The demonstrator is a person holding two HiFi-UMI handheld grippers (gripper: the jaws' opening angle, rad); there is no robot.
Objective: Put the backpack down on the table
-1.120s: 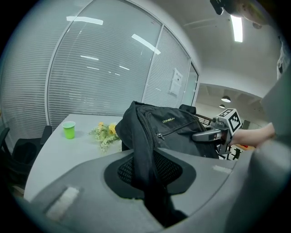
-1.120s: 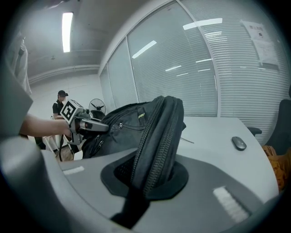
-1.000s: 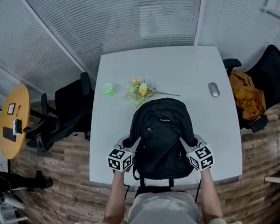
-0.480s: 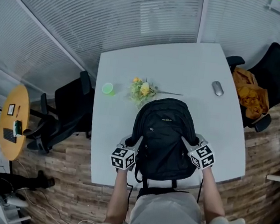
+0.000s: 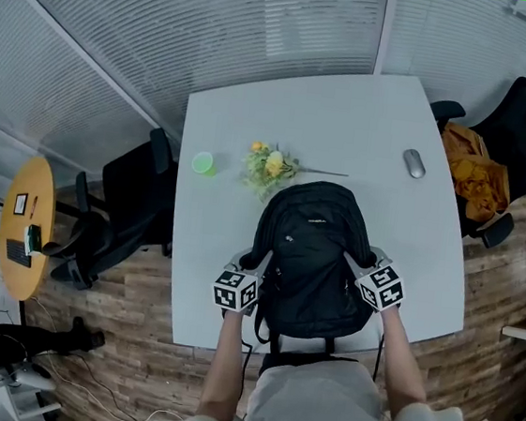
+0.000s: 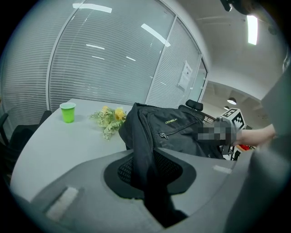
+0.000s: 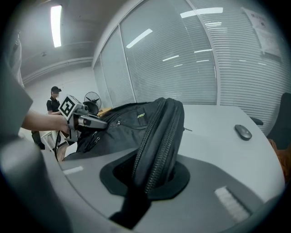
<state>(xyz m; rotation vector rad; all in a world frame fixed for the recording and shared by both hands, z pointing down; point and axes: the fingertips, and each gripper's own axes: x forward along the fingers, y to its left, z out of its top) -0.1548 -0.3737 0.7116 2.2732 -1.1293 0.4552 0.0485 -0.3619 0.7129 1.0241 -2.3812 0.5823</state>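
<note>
A black backpack (image 5: pixel 312 258) lies face up at the near edge of the white table (image 5: pixel 253 128), its straps hanging over the edge. My left gripper (image 5: pixel 257 263) is at its left side, shut on a fold of black fabric (image 6: pixel 144 150) that runs between the jaws. At the right side is my right gripper (image 5: pixel 353 260). Its jaws are opening, with the zippered edge (image 7: pixel 157 145) still pinched between them. Each gripper view shows the bag's body (image 6: pixel 177 129) (image 7: pixel 122 120) stretching away toward the other gripper.
A green cup (image 5: pixel 202 163), a small bunch of yellow flowers (image 5: pixel 270 168) and a grey mouse (image 5: pixel 414 163) sit on the table beyond the bag. Black chairs stand at the left (image 5: pixel 137 200) and right (image 5: pixel 497 147), the right one holding orange cloth (image 5: pixel 479 178).
Both grippers and the backpack have sunk a little toward the table. The grip on each side looks the same.
</note>
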